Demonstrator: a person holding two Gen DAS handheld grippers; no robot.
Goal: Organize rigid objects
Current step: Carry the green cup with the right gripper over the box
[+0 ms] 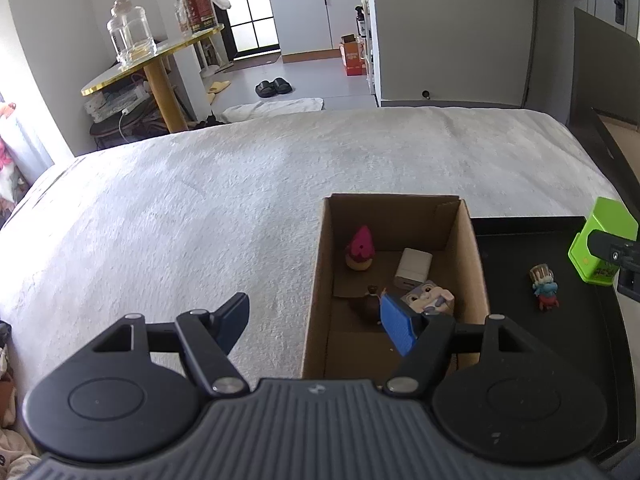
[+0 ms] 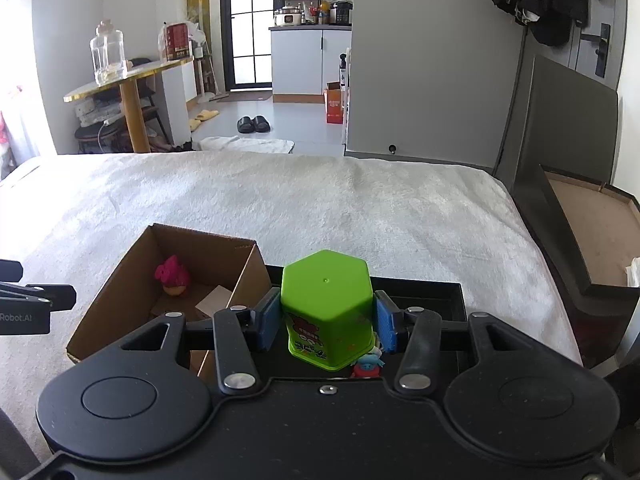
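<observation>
White-blanketed bed (image 2: 360, 208): right hand-held gripper (image 2: 326, 322) clamped on green hexagonal container (image 2: 326, 304), raised above black tray (image 2: 440, 292); left hand-held gripper (image 1: 316, 320) spread, empty. Next, likely: carrying across into cardboard box (image 2: 248, 276).

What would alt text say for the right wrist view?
The right gripper clamps a green hexagonal container above a black tray on a white bed. A cardboard box holding a pink toy sits left.
</observation>
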